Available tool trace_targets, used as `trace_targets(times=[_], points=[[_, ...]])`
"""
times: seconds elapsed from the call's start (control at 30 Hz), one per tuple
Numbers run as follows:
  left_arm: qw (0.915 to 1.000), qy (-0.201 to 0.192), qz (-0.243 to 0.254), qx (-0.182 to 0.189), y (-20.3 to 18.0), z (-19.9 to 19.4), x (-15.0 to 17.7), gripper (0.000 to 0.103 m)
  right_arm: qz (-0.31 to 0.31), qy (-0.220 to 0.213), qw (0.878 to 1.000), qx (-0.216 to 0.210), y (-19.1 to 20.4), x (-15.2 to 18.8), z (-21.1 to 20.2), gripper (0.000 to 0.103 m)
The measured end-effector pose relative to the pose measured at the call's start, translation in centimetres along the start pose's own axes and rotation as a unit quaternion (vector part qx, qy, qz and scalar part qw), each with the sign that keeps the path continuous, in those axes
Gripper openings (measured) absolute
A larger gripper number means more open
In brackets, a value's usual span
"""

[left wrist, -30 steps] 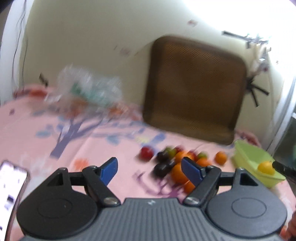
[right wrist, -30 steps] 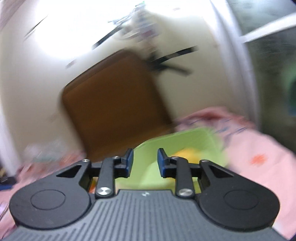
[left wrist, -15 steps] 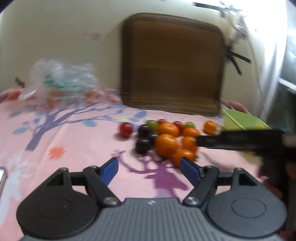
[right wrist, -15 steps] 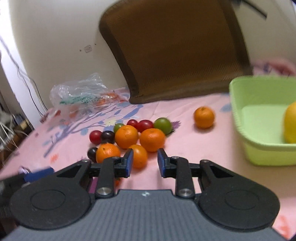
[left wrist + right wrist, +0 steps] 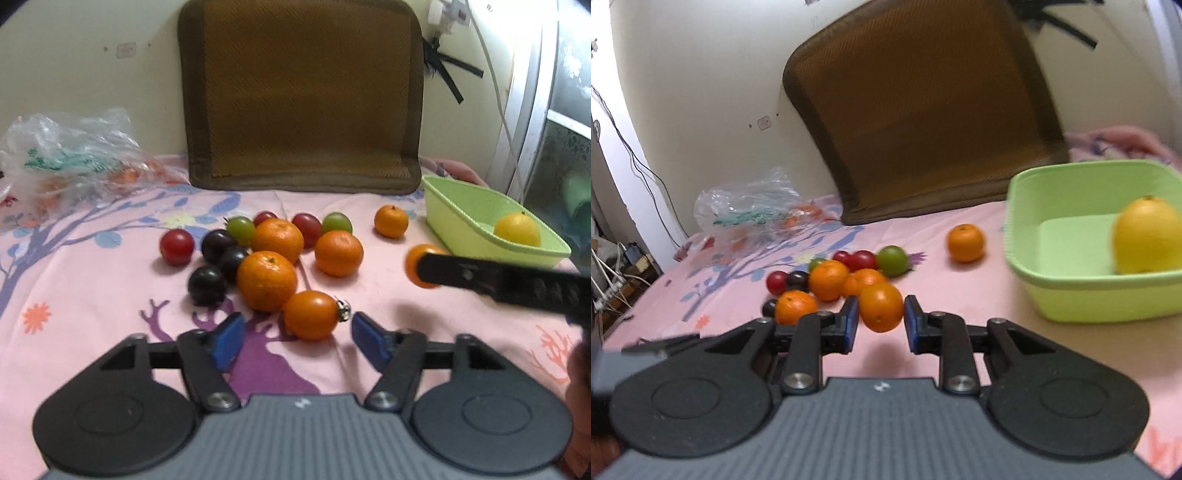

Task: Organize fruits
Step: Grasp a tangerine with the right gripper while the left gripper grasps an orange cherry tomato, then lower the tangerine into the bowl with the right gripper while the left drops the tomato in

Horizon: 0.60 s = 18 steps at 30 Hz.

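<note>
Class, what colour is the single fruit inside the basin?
Yellow fruit, clearest in the right wrist view, in the green basin.

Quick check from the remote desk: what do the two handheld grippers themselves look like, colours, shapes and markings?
Both match. The left gripper and right gripper have a grey ribbed body with a small white logo, two round black discs, black linkage arms with silver pivot screws, and blue finger pads. No cables or sleeves show on them.

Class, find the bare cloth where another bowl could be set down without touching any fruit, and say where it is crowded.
Bare cloth lies between the red tomato and the plastic bag, and in a narrow strip between the fruit pile and the brown cushion. Crowded: the pile itself and the gap toward the green tub, which holds oranges.
</note>
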<state>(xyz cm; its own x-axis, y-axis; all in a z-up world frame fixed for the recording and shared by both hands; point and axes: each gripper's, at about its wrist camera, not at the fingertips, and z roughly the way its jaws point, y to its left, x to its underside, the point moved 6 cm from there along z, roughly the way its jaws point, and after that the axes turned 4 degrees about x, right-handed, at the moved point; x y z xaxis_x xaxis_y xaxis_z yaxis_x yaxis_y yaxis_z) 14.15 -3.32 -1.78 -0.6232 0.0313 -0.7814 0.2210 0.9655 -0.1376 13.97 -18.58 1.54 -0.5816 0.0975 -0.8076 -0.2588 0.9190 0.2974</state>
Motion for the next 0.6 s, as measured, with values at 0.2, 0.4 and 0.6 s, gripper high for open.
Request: trace_targets(times=[0.2,0.4,0.6], points=[[0.9999,-0.006,0.013,-0.001,-0.7,0.3,-0.1,0.033,-0.026,0.013,0.999,0.018,0.2,1.4,1.3,0.029],[0.9989,-0.025,-0.004,0.039,-1.7,-1.0,0.1,0.033,-0.06,-0.016,0.998,0.018,0.6,1.5,-0.1,0.029],[0.9933,-0.068,0.021,0.091,-5.9,-1.6,-3.0,0.033,-0.046,-0.141,0.984,0.103,-3.1,-1.3,-4.5,0.029]])
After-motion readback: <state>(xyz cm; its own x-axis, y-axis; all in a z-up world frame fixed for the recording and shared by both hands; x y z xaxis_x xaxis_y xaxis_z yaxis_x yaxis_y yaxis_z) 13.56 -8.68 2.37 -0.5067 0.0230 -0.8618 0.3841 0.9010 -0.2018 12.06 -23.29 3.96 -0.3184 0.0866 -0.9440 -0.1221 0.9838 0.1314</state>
